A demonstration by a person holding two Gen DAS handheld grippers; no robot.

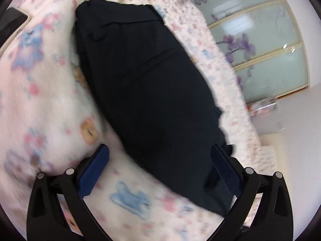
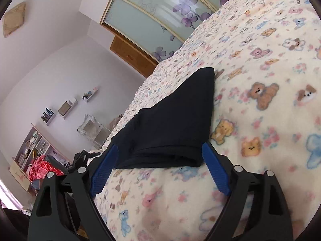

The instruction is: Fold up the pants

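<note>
Here pants (image 2: pixel 172 124) hem spans right gripper (image 2: pixel 160 160).

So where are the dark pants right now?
The dark pants lie on the teddy-bear blanket, near the bed's edge facing the flowered glass wardrobe, just ahead of both open grippers in both views.

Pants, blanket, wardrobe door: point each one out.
Pants (image 2: pixel 176 120): right wrist view, middle of the dark fabric.
Blanket (image 2: pixel 260 140): right wrist view, bare printed part.
Wardrobe door (image 1: pixel 270 60): left wrist view, frosted panel.

pants (image 2: pixel 176 120) fill both spread tongs; blanket (image 2: pixel 260 120) beside bare.
</note>
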